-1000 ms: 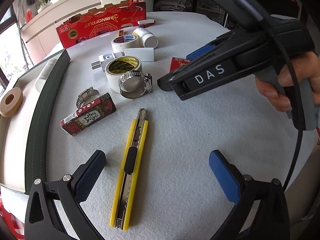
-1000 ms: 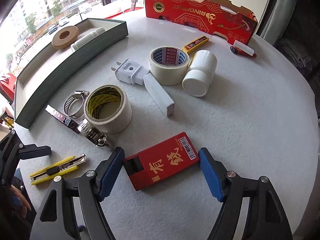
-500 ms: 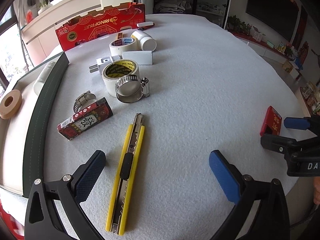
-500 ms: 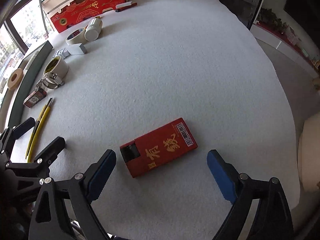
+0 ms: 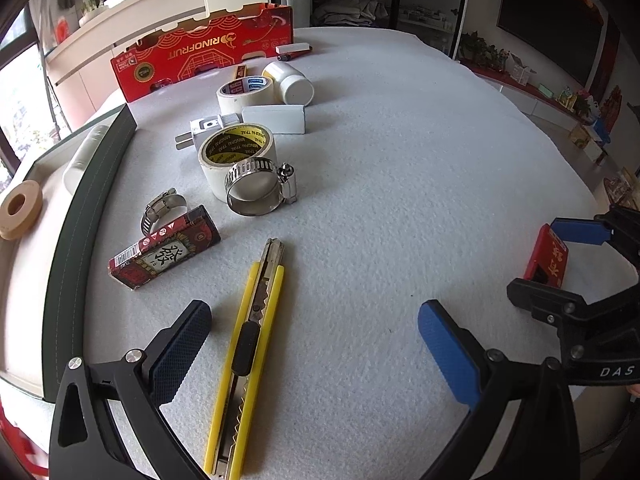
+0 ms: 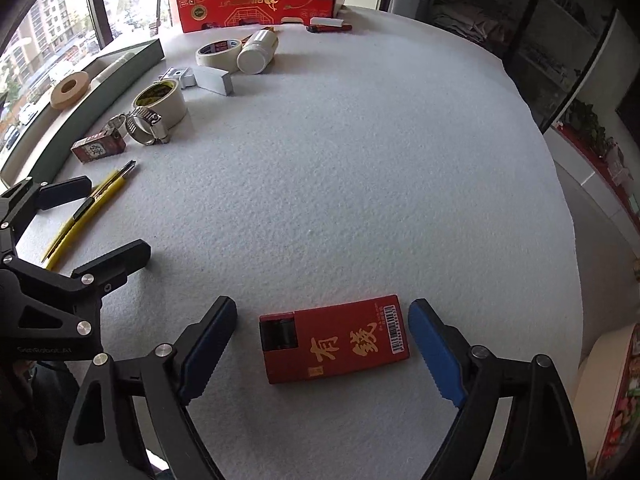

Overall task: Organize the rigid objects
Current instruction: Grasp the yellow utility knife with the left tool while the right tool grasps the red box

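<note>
A red box with gold characters (image 6: pixel 334 338) lies flat on the grey felt table between the fingers of my right gripper (image 6: pixel 320 344), which is open and not touching it. The box shows in the left wrist view (image 5: pixel 547 255) at the right edge, with the right gripper (image 5: pixel 560 256) around it. My left gripper (image 5: pixel 316 344) is open and empty. A yellow utility knife (image 5: pixel 256 340) lies just inside its left finger. A dark red box (image 5: pixel 164 254), two hose clamps (image 5: pixel 256 188) and tape rolls (image 5: pixel 236 152) lie beyond.
A green-walled tray (image 5: pixel 84 204) at the left holds a tan ring (image 5: pixel 20 208) and a white tube (image 5: pixel 86 152). A red RINOFRUIT carton (image 5: pixel 208 50) stands at the back. A white bottle (image 5: pixel 294 82), a plug (image 5: pixel 204 130) and a white block (image 5: pixel 274 118) lie nearby.
My right gripper has carried the red box from the cluster to the table's near right part, set it down flat and opened. The left gripper has barely moved.
</note>
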Demonstrator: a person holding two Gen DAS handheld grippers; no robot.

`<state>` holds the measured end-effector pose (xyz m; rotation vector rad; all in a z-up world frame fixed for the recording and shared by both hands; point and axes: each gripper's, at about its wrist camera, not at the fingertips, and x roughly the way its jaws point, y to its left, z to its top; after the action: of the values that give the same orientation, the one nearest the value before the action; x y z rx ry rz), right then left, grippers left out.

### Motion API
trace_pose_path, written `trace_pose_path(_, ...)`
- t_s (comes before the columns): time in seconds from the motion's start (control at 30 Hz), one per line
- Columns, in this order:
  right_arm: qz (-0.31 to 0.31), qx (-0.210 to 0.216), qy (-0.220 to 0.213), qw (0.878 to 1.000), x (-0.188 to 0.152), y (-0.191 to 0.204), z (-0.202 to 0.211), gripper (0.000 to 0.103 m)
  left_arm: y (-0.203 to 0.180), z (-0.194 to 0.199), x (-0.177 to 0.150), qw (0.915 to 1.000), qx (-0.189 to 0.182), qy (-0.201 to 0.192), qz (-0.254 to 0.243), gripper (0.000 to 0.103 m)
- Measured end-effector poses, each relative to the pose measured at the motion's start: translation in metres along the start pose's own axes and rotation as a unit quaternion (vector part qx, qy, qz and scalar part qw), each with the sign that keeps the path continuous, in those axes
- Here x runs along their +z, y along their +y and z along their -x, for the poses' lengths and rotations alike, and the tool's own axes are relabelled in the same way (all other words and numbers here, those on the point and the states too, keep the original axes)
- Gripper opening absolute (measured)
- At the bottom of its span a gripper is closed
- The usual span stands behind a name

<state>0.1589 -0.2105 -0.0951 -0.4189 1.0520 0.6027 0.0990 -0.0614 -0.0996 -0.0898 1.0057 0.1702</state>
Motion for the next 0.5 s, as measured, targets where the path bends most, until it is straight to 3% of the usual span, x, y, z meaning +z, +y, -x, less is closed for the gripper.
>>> trace_pose_path(0.07,-0.011,0.005,0.009,1.000,0.000,0.001,0.002,0.072,0.001,0.000,0.002,0.9999,-0.001,0.014,0.001,0.101)
trace_pose_path(0.17,-0.036,-0.007,0.014,0.999,-0.004,0.002,0.004,0.072,-0.001,0.006,0.000,0.9999,-0.008,0.010,-0.011,0.081)
trace_pose_path(0.23,-0.056,-0.010,0.017,0.998,-0.007,0.001,0.005,0.072,-0.002,0.011,-0.001,0.9997,-0.014,0.007,-0.018,0.049)
trace_pose_path(0.3,-0.072,-0.017,0.019,0.997,-0.010,0.001,0.008,0.072,0.000,0.012,-0.001,0.9995,-0.022,0.011,-0.018,0.026)
trace_pose_path(0.4,-0.090,-0.020,0.015,0.996,-0.015,0.001,0.016,0.072,0.007,0.014,-0.002,0.9992,-0.036,0.018,0.004,0.018)
trace_pose_path(0.5,-0.102,-0.017,0.006,0.995,-0.018,0.003,0.027,0.072,0.011,0.018,-0.005,0.9986,-0.042,0.024,0.021,0.018)
